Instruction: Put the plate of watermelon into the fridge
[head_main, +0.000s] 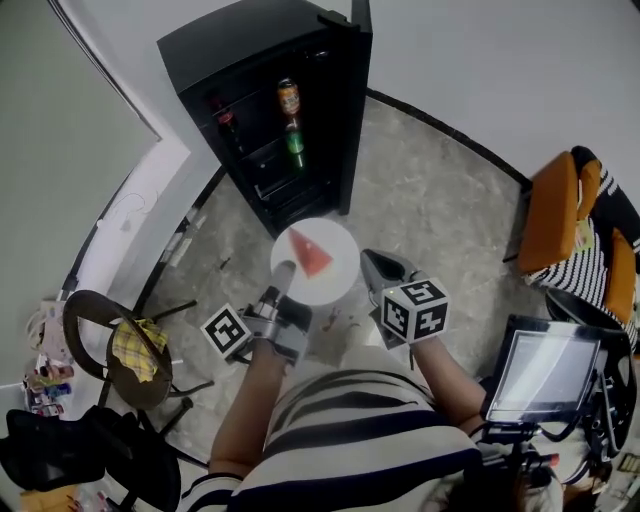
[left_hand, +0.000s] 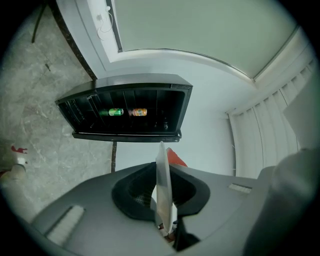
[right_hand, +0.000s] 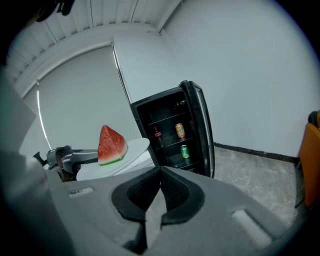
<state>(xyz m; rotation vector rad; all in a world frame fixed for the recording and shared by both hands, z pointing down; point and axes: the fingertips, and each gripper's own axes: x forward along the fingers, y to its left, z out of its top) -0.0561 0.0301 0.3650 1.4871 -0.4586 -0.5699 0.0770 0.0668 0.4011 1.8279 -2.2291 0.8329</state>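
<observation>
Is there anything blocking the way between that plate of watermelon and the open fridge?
Nothing visible does. The plate, gripped by the left gripper, faces the fridge, whose door stands open; only bare floor lies between. A few drinks sit on its shelves.

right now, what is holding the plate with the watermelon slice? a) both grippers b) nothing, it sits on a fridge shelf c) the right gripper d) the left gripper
D: the left gripper has its jaws clamped on the rim of the plate, while the right gripper beside it has nothing between its jaws.
</observation>
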